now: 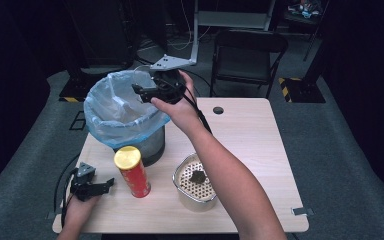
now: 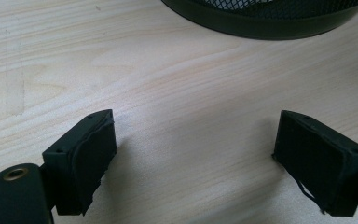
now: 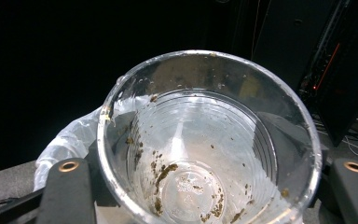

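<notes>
Right claw (image 1: pixel 141 91) grips a clear plastic cup (image 3: pixel 207 140) soiled with brown residue, held above the black mesh bin lined with a pale blue bag (image 1: pixel 122 116). Left claw (image 2: pixel 196 154) is released, empty, resting on the light wooden table (image 2: pixel 168 93)

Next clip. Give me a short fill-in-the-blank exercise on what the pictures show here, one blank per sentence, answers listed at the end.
1. The right gripper holds a clear plastic ____ between its jaws.
2. The mesh bin is lined with a pale ____ bag.
3. The red can has a ____ lid and stands upright.
4. The left gripper rests on the table with its jaws ____.

Missing words: cup; blue; gold; open
</notes>
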